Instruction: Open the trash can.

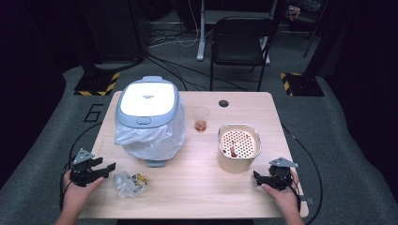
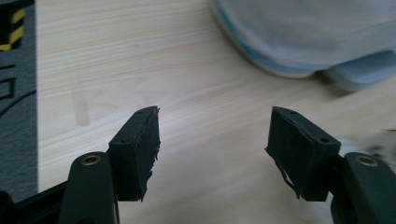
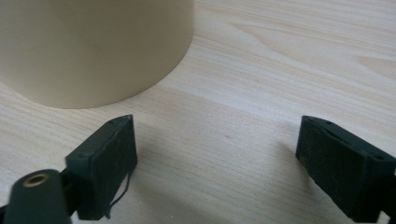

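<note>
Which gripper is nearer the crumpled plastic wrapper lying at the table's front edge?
Left. The left gripper sits just left of the crumpled plastic wrapper, jaws open and apart from it. The right gripper is far across the table, beside the beige bowl.

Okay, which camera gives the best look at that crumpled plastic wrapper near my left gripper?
The high view: the crumpled wrapper lies whole on the table, just right of the open left gripper. The left gripper view catches just a blurred pale edge beyond the right jaw. The right gripper view faces the beige container.
</note>
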